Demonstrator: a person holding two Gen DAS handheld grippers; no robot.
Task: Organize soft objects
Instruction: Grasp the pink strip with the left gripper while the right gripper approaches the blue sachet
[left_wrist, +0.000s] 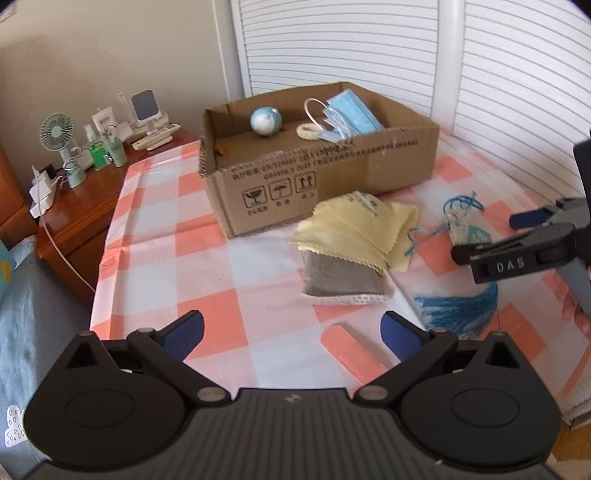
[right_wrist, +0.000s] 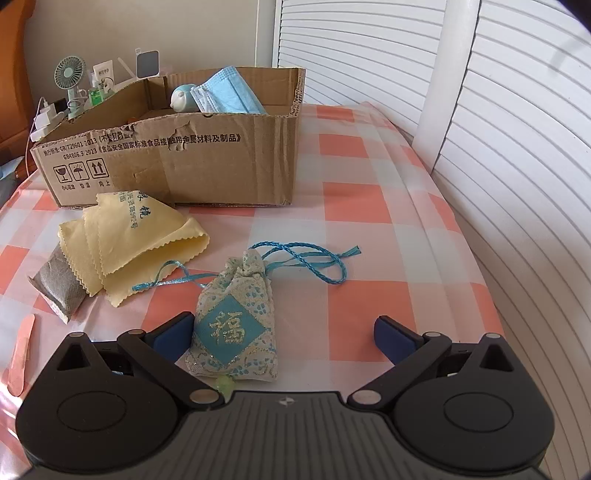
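Left wrist view, nearest: left gripper (left_wrist: 291, 334), jaws wide apart and empty, over bare checked tablecloth (left_wrist: 229, 266).
Left wrist view, ahead: grey pouch (left_wrist: 341, 277) at about 1 o'clock from the jaws, under the yellow cloths (left_wrist: 360, 227); cardboard box (left_wrist: 332, 166) beyond at 12 o'clock, face masks (left_wrist: 351, 112) and a blue ball toy (left_wrist: 265, 120) already inside.
Left wrist view, right edge: right gripper (left_wrist: 491, 236) at 3 o'clock, low over the sachet's blue tassel (left_wrist: 458, 312).
Right wrist view, nearest: sachet (right_wrist: 234, 321) between the spread, empty jaws, touching or just beside the left pad (right_wrist: 173, 336), well clear of the right.
Sachet axis: running 6 to 12 o'clock, neck and blue cord (right_wrist: 314, 258) pointing away.
Judgement: right gripper is nearer; probably shift slightly toward 9 o'clock, then close across the sachet's width.
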